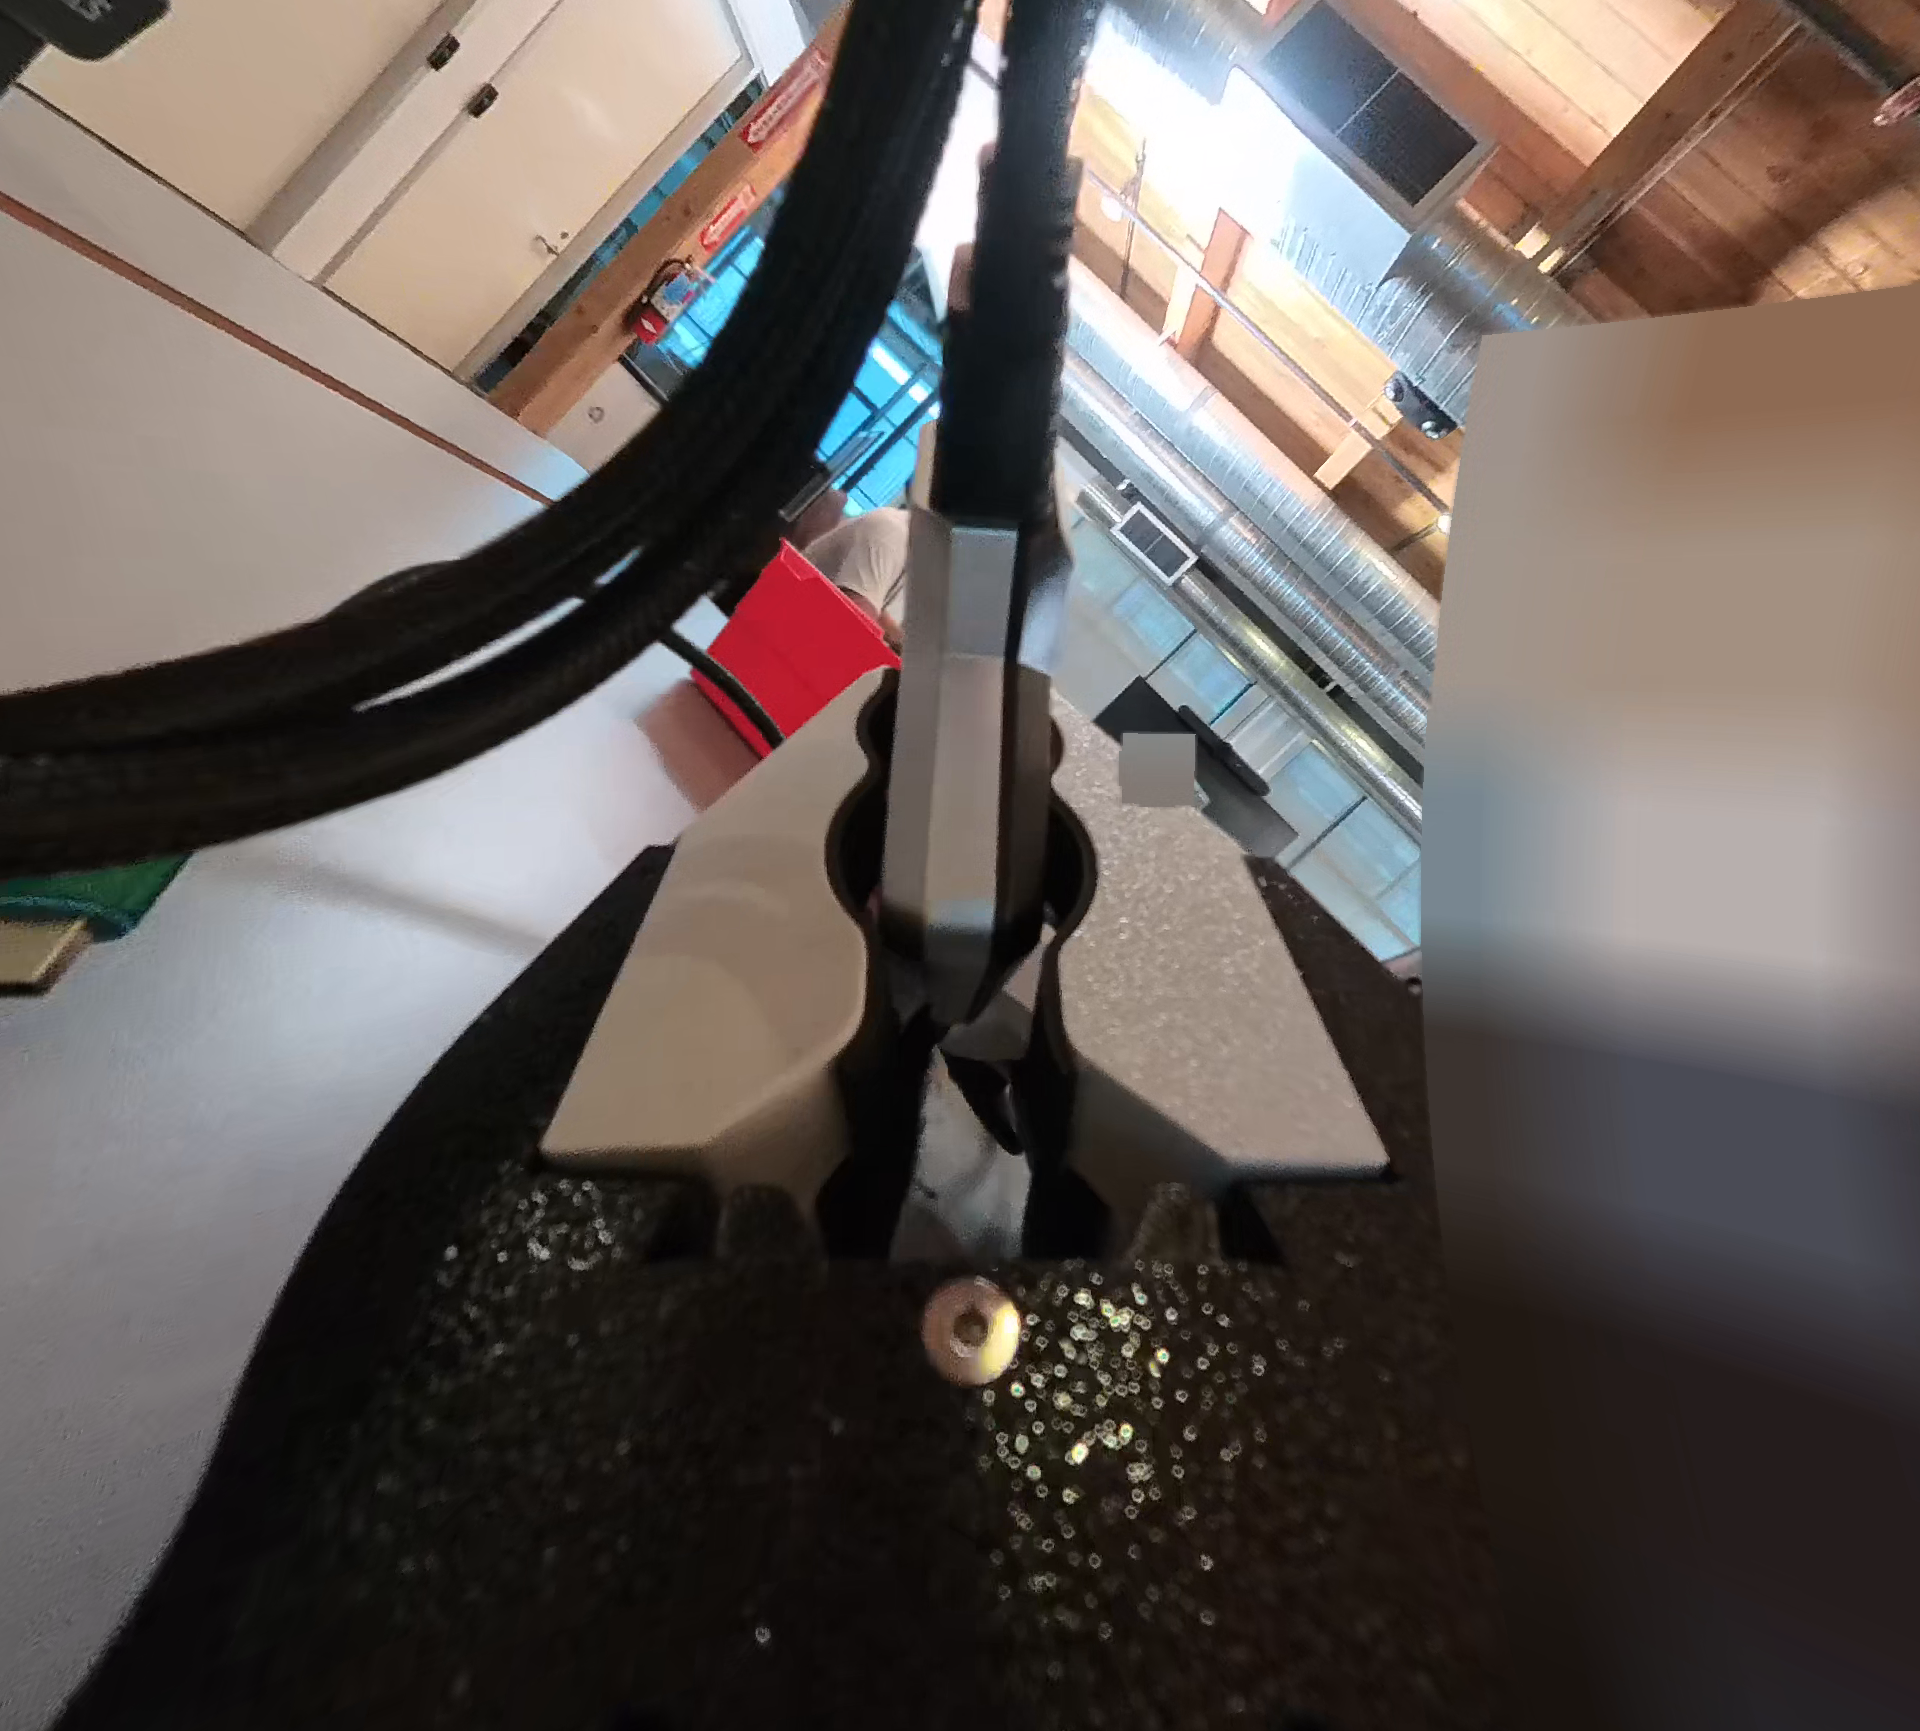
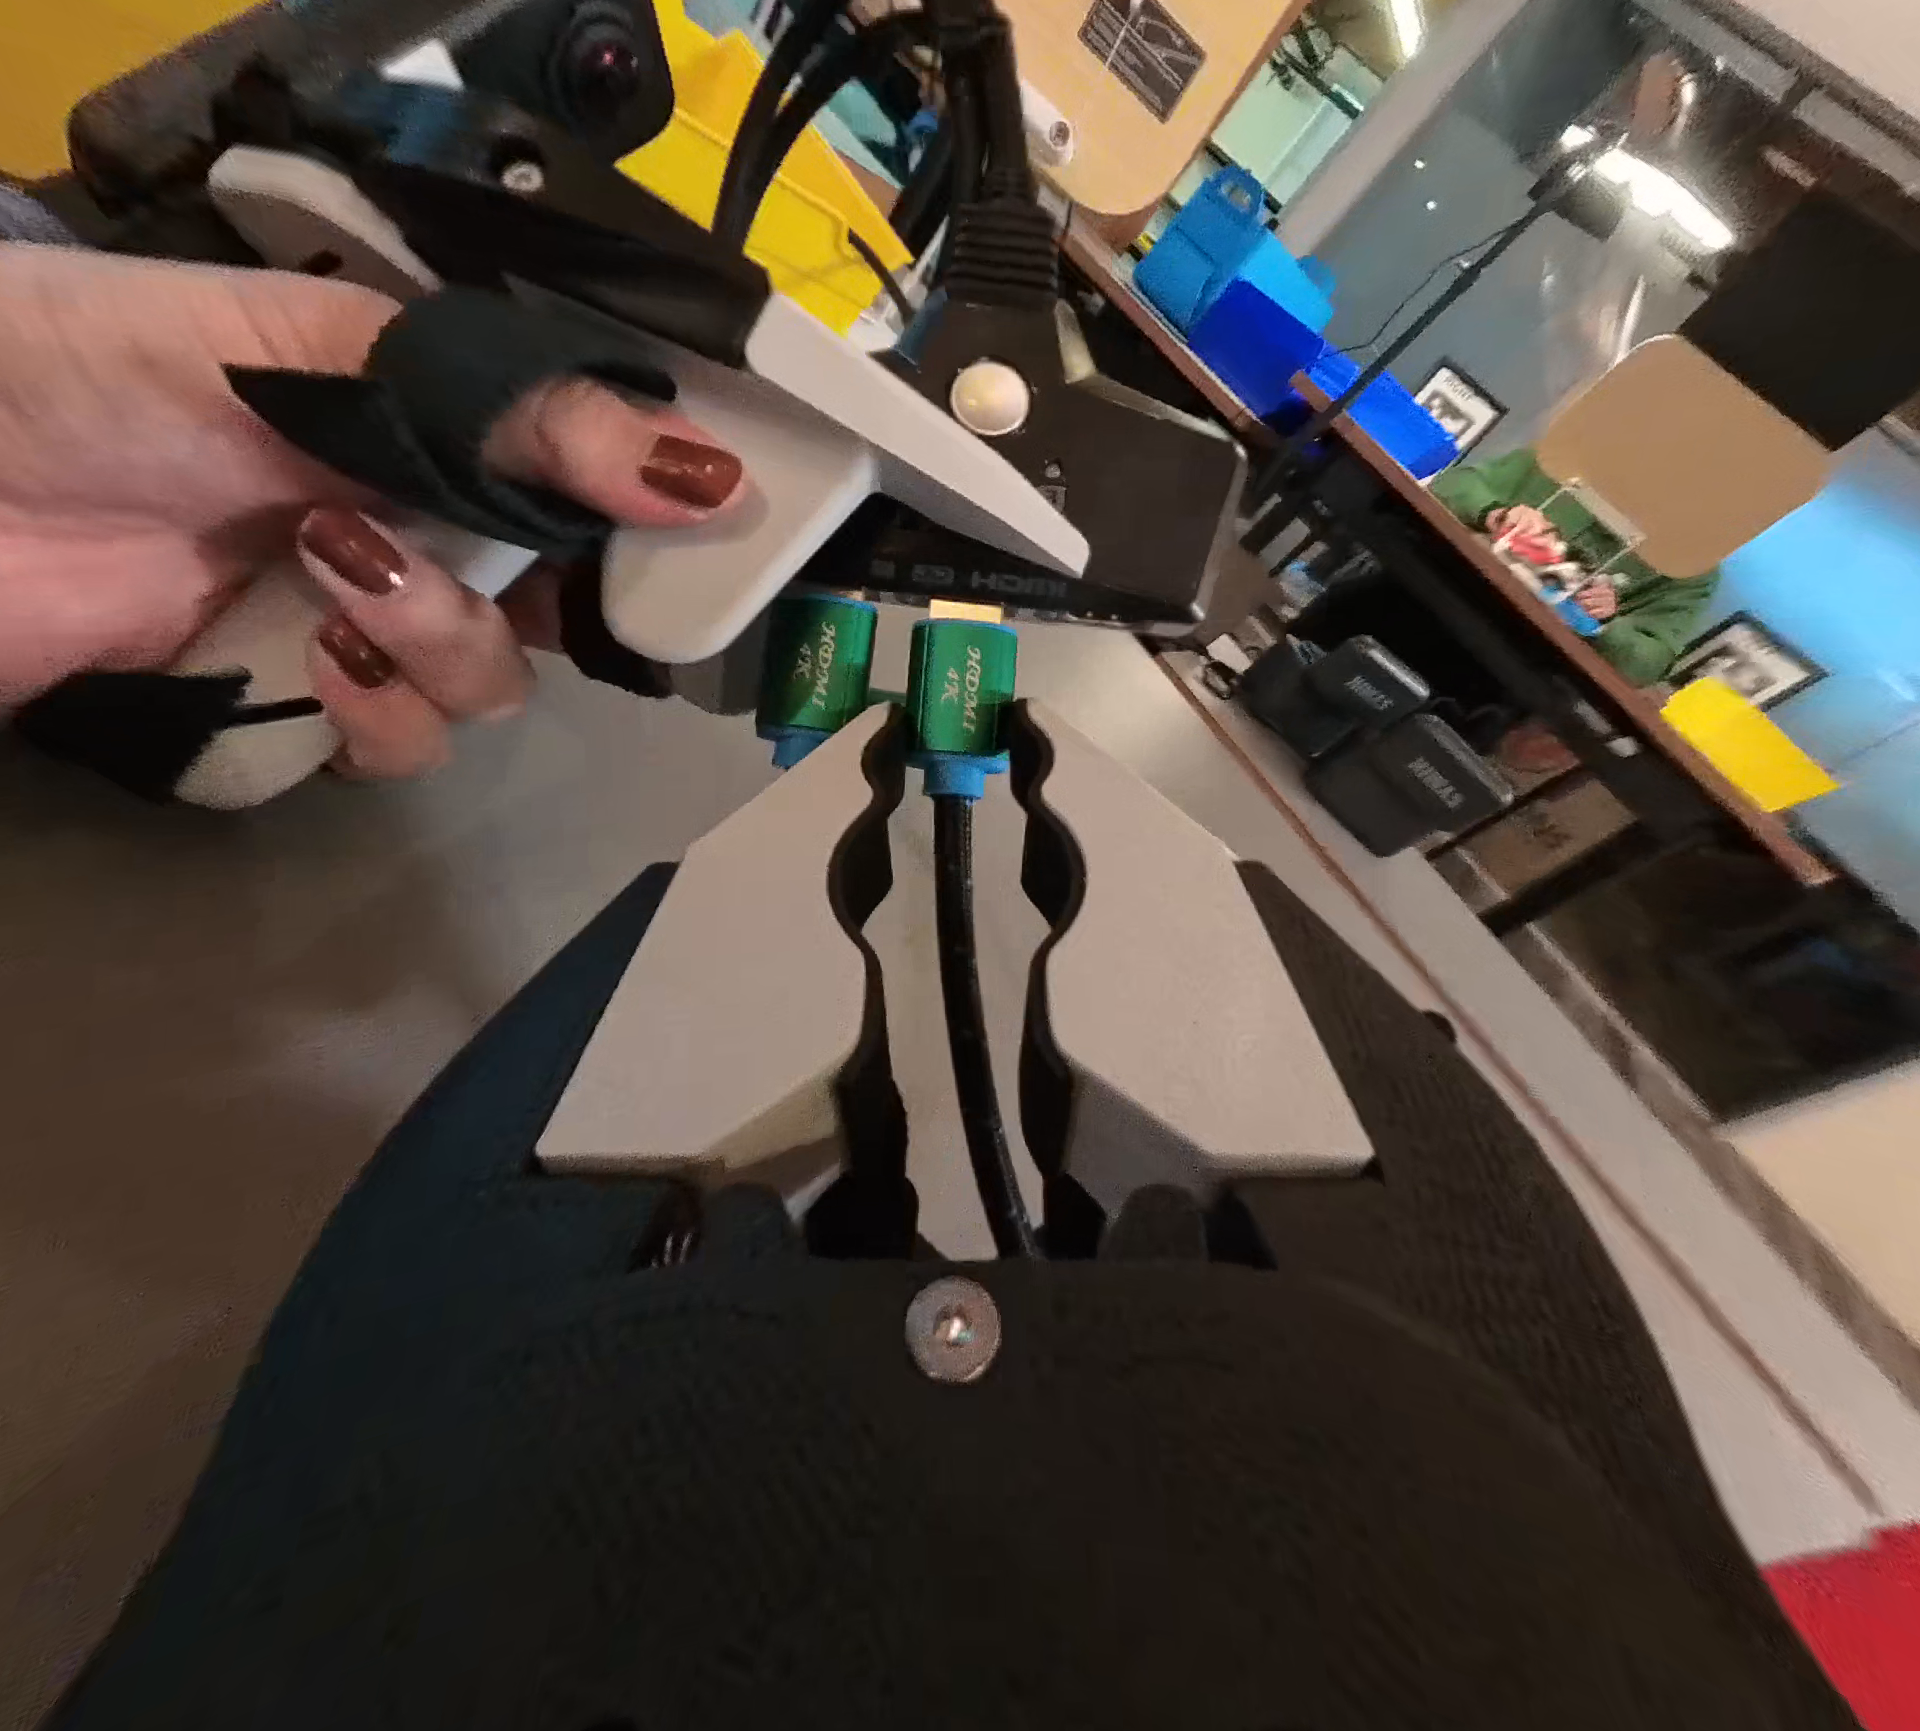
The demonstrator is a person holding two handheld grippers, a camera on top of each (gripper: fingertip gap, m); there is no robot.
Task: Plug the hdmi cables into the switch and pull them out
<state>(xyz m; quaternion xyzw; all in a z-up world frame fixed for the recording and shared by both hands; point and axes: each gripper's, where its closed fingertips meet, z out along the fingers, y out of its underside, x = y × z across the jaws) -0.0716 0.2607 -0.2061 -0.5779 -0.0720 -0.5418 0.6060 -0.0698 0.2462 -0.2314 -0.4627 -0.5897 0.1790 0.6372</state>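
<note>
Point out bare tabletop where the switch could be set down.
Bare grey tabletop lies left of the right hand-held gripper, below the hand. Crowded ahead: switch, green plugs, black cases to the right.

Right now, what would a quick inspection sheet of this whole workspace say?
Surface: pale grey tabletop, bare near the tools.
Job's things: black switch held off the table; one green plug seated in it; a second green plug just below a port, gold tip showing.
Clutter: black cases at the table's far edge.
Grippers: left tool shut on the switch; right tool shut on the second green plug.
Cables: black braided cables rising from the switch; thin black cable trailing from the held plug.
Surroundings: yellow bins, blue objects, wooden ceiling.
</note>
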